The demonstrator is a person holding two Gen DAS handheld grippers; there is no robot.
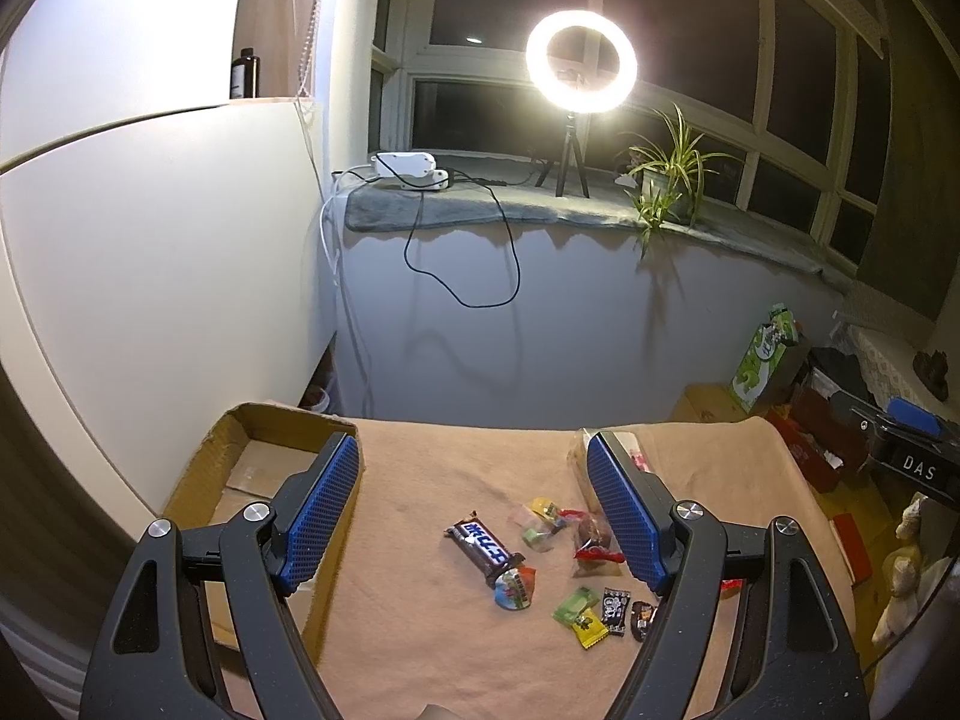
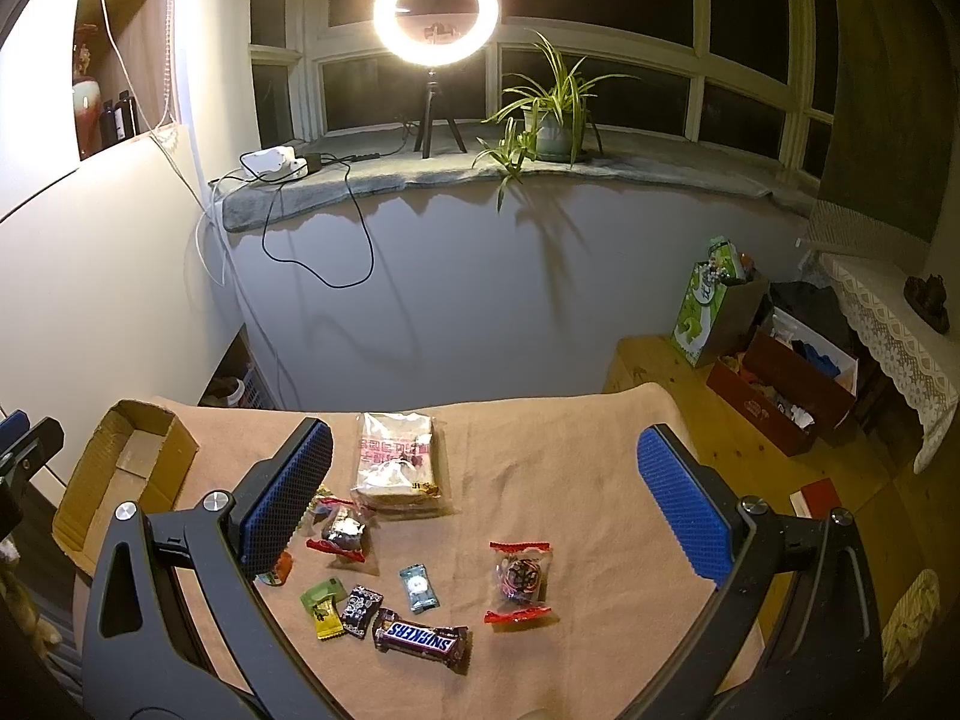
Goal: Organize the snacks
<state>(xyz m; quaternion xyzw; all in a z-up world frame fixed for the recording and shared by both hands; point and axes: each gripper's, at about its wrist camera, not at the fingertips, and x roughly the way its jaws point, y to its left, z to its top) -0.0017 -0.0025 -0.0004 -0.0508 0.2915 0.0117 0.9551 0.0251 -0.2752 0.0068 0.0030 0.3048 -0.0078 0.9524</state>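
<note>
Table (image 2: pixel 570 450): covered with a tan cloth (image 1: pixel 420 630); carries the box and all the snacks.

Cardboard box (image 2: pixel 129 462): open-topped and shallow, at the table's left edge, nothing visible in it; also seen from the left wrist (image 1: pixel 240 480), behind that gripper's left finger.

Left gripper (image 1: pixel 474 510): raised above the cloth, blue-padded fingers (image 1: pixel 324 510) spread wide, holding nothing.

Right gripper (image 2: pixel 486 498): likewise above the cloth, fingers (image 2: pixel 684 504) wide apart, holding nothing.

Flat clear packet (image 2: pixel 399 462): largest snack, pale contents with red print, lying toward the back of the table at its middle.

Snickers bar (image 2: pixel 423 639): near the front edge, label readable from the right wrist. A second brown bar (image 1: pixel 483 546) with a blue and white label lies in the left wrist view, angled; whether it is the same bar cannot be told.

Clear packet with red ends (image 2: pixel 521 579): lies alone, right of the other sweets.

Second clear packet with red ends (image 2: pixel 343 531): dark contents, just in front of the flat packet.

Small sweets, clustered left of the Snickers bar: black and white wrapper (image 2: pixel 360 609), yellow wrapper (image 2: pixel 327 624), green wrapper (image 2: pixel 322 591), and a pale blue wrapper (image 2: pixel 419 585) a little behind the bar.

Surroundings: lit ring lamp (image 2: pixel 436 9) on a tripod and a potted plant (image 2: pixel 552 114) on the windowsill.
</note>
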